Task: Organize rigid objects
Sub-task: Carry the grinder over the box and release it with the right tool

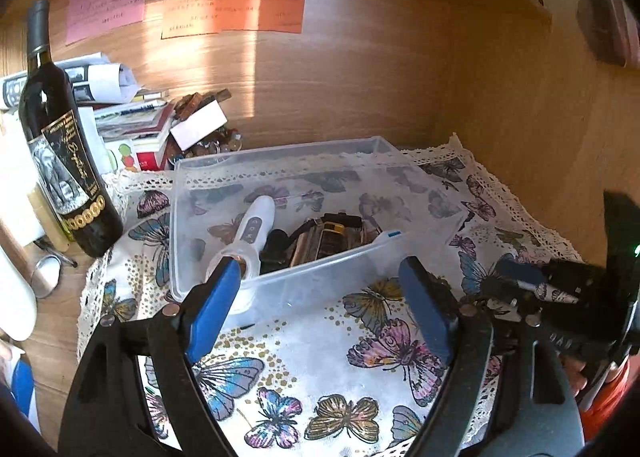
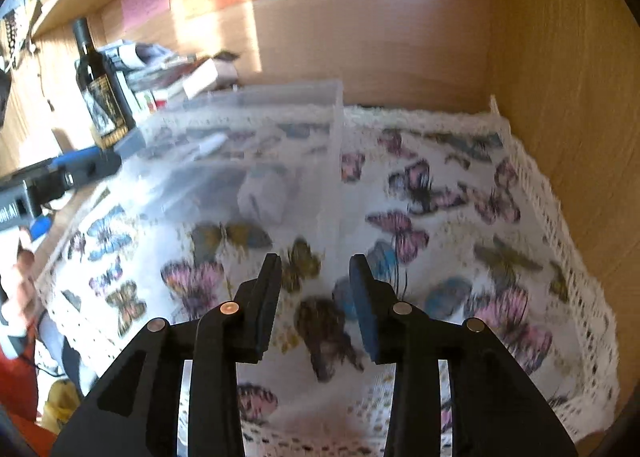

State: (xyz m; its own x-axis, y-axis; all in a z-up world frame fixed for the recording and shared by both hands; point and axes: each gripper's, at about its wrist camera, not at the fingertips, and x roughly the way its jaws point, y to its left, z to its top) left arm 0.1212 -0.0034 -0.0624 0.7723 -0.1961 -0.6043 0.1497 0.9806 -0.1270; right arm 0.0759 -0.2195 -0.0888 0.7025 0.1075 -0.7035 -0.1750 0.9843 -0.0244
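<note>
Left wrist view: butterfly-print cloth covers the counter under and ahead of the left claw, lace edge visible on both sides. Clear plastic bin sits on the cloth right in front of the left claw, near wall between the two blue pads. Left claw is spread wide, nothing between the pads; left pad overlaps the bin's near-left corner in the picture, contact unclear. Dark wine bottle stands upright well to the left of the claw, beside a pile of books and papers. Inside the bin: white handheld device leaning toward the near-left corner, dark boxy object beside it on the right.

Right wrist view (blurred): right claw hovers over the cloth, pads a narrow gap apart, nothing pinched. Bin lies ahead and to the left of it.
</note>
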